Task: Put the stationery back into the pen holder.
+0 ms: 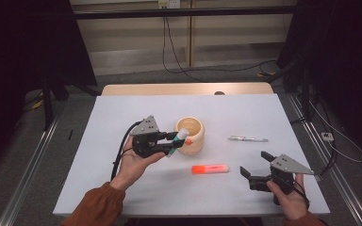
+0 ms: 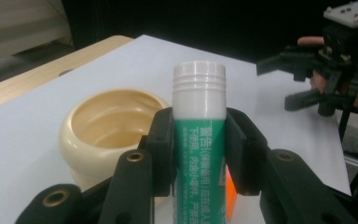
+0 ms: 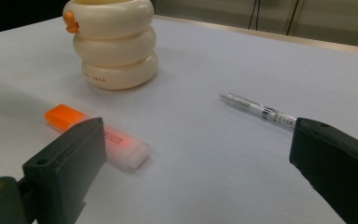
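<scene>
My left gripper (image 1: 173, 142) is shut on a green glue stick with a white cap (image 1: 180, 139), held just left of a cream ring-shaped pot (image 1: 191, 135). In the left gripper view the stick (image 2: 199, 93) stands upright between the two black pads, above the table, with the pot's open mouth (image 2: 107, 123) behind it to the left. My right gripper (image 1: 253, 162) rests near the table's front right with its jaws wide apart and nothing between them. Ahead of it lie an orange highlighter (image 3: 107, 137) and a clear pen (image 3: 256, 109).
The white table top (image 1: 122, 113) ends in a wooden strip at the far edge. The highlighter (image 1: 210, 169) lies between the two hands, the pen (image 1: 248, 139) to the right of the pot. Cables trail on the floor beyond the table.
</scene>
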